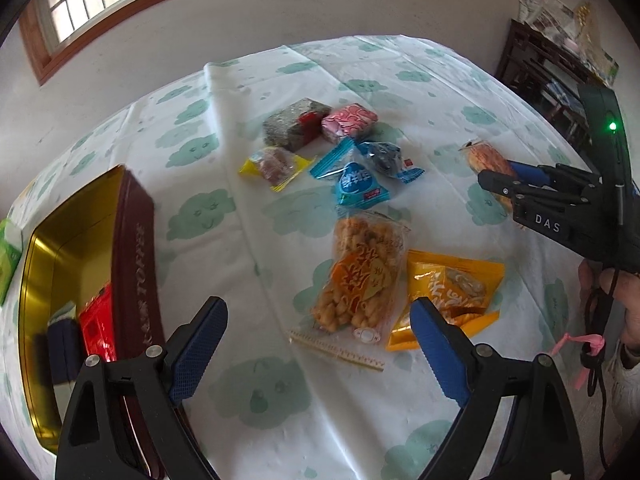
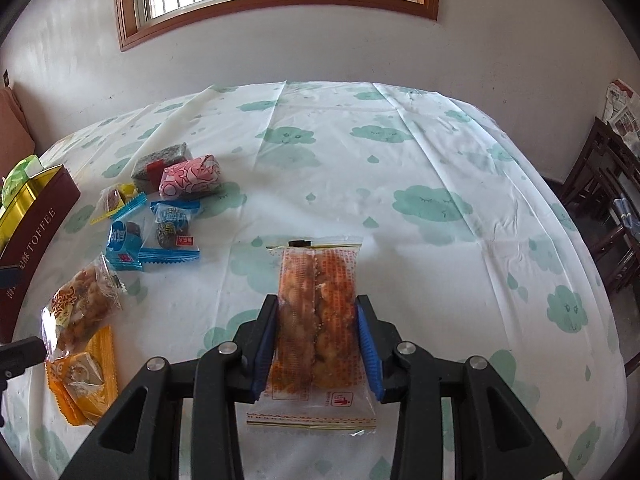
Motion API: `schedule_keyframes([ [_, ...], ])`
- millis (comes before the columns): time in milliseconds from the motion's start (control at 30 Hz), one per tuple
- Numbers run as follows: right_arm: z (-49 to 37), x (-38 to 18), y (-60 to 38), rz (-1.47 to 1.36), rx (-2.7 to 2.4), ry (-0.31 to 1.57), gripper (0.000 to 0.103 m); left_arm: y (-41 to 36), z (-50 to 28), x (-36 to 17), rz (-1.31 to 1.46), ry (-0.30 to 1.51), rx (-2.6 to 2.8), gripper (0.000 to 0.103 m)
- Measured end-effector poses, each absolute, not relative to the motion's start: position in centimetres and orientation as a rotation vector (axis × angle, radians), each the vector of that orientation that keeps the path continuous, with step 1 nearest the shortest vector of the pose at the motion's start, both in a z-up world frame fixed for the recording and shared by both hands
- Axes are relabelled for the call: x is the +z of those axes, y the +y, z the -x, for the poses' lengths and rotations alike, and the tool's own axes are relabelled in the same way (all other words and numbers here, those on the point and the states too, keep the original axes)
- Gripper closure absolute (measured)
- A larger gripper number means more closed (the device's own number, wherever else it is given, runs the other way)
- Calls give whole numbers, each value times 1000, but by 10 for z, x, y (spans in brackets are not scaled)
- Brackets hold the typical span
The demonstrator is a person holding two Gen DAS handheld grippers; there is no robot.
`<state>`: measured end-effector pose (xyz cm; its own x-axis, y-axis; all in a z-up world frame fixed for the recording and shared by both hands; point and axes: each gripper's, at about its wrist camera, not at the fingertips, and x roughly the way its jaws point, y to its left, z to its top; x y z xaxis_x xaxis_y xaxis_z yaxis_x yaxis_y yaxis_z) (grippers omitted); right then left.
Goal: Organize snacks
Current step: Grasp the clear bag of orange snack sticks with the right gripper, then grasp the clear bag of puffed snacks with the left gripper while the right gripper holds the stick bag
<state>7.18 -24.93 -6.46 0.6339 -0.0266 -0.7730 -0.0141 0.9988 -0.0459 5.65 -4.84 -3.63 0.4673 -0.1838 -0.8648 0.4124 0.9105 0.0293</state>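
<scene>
Right gripper (image 2: 316, 344) is clamping a clear twisted-pastry packet (image 2: 317, 320) between its blue pads (image 2: 267, 344), packet lying lengthwise along the fingers over the cloud-print tablecloth (image 2: 440, 184). Whether the packet is touching the cloth cannot be told from the right wrist view. The left wrist view is showing the same grip from the side (image 1: 508, 178), with only the packet's far end (image 1: 482, 158) sticking out past the fingertips, plus the person's hand (image 1: 624, 304) on the handle (not visible in the right view).

Left gripper (image 1: 320, 340) is hovering with fingers wide apart, nothing between them, above a fried-snack bag (image 1: 360, 276) and an orange packet (image 1: 452, 292), which are lying side by side and touching.

Only the left view is looking into the gold-lined toffee tin (image 1: 136, 240): a red packet (image 1: 98, 328) and a dark item (image 1: 64, 348) are sitting inside. The right view is catching just the tin's outer wall (image 2: 36, 232).

Mid-table, both views are showing the loose cluster: grey block (image 1: 292, 124), pink packet (image 1: 350, 120), yellow-edged candy (image 1: 276, 166), two blue packets (image 1: 360, 188).
</scene>
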Motion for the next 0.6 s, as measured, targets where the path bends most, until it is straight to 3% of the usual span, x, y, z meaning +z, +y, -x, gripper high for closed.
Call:
schedule_keyframes([
  [133,-71,-65,-250,52,-8,884,64,-59,-67,-39,-284,1028,-406,21],
  [267,-71,-66,-249,47,-4,883,64,-65,-80,-47,-267,1070,-436,34],
  [467,-71,-66,-250,47,-4,883,63,-66,-87,-59,-232,1117,-439,37],
  [600,-71,-66,-249,47,-5,883,63,-62,-83,-59,-241,1093,-431,52],
])
